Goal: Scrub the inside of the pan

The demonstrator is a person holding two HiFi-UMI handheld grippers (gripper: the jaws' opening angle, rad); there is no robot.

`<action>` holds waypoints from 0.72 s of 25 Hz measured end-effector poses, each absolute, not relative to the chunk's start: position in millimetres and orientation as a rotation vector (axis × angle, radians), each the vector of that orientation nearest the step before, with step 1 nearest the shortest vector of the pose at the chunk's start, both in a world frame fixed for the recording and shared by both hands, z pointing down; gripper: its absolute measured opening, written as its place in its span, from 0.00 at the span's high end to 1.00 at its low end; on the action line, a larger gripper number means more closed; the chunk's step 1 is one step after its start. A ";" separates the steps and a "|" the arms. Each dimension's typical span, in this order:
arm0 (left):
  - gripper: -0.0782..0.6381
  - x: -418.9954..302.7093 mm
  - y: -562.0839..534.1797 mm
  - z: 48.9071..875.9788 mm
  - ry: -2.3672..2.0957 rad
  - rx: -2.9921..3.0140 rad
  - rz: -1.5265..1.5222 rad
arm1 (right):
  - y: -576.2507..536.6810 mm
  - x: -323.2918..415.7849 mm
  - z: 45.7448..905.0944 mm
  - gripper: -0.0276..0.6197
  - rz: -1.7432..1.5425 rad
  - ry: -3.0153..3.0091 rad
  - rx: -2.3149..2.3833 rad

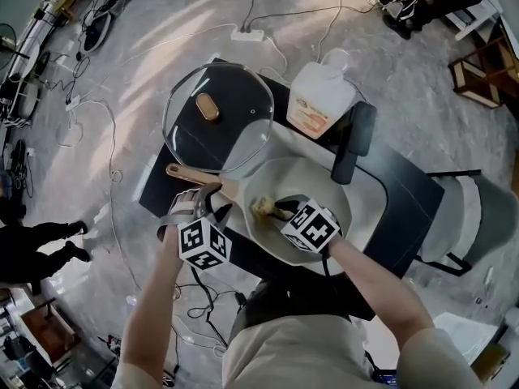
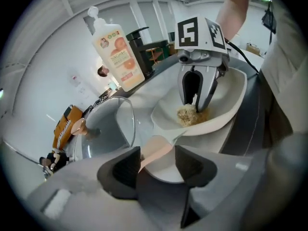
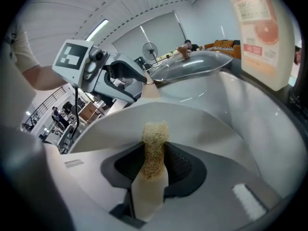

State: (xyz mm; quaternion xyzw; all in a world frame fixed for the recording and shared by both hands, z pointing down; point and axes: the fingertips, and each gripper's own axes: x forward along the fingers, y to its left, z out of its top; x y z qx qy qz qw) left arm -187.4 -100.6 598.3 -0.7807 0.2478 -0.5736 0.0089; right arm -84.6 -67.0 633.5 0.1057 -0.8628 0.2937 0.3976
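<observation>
Gripping a scrubber [image 3: 155, 134] in the right gripper [image 3: 156, 154], jaws closed on its pale stem. Fibrous head sticking out ahead of the tips, down against the inside of the pan [image 1: 316, 181]. Straddling the pan's wooden handle [image 2: 159, 146] with the left gripper [image 2: 158, 155], jaws spread wide, no squeeze on the wood. Straight ahead of the left gripper, the pan bowl with the right gripper working in it. To its left, a glass lid [image 1: 235, 128]. Further ahead and left, a soap bottle [image 1: 323, 100]. All on a dark table [image 1: 405, 193].
</observation>
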 end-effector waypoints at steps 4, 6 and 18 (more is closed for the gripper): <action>0.56 -189.3 -99.0 600.5 0.655 -2.321 -1.812 | -47.3 -88.6 641.3 0.76 0.769 -2.159 0.140; 0.56 -190.4 -98.0 601.4 0.600 -2.262 -1.816 | -45.9 -89.9 641.8 0.76 0.768 -2.165 0.125; 0.56 -183.5 -110.4 609.8 0.502 -2.235 -1.839 | -51.9 -98.9 634.2 0.76 0.771 -2.235 0.095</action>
